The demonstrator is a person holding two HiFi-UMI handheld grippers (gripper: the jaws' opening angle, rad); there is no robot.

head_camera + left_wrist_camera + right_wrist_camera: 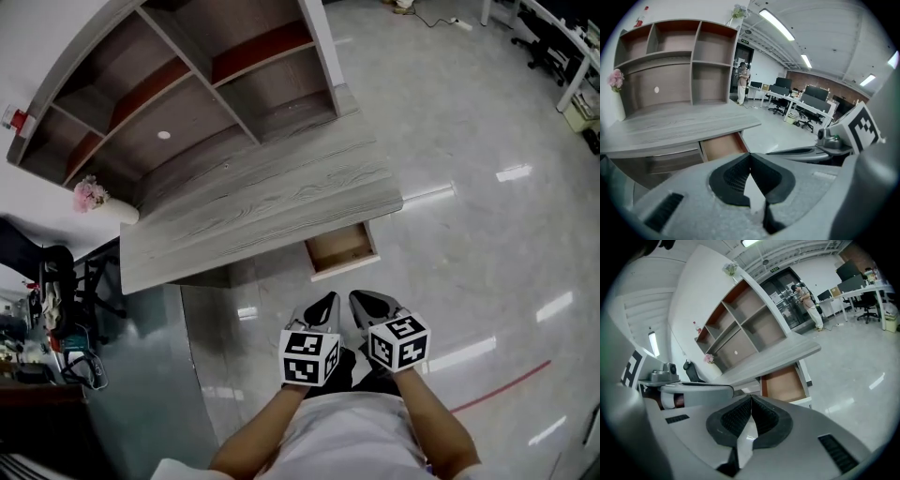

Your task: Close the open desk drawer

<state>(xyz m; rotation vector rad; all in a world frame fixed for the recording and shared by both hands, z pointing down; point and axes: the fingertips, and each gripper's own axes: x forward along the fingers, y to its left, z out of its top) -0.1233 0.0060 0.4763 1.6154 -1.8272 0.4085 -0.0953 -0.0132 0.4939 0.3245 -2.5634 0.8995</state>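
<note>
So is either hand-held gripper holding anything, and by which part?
Nothing is held. The left hand-held gripper and the right hand-held gripper both have their jaws shut with nothing between them, and neither touches the open drawer.

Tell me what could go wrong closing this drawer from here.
1. The left gripper and right gripper are both shut and narrow-tipped. A push off-centre on the drawer front could skew it and jam it.
2. They hang side by side, nearly touching, so they might knock together.
</note>
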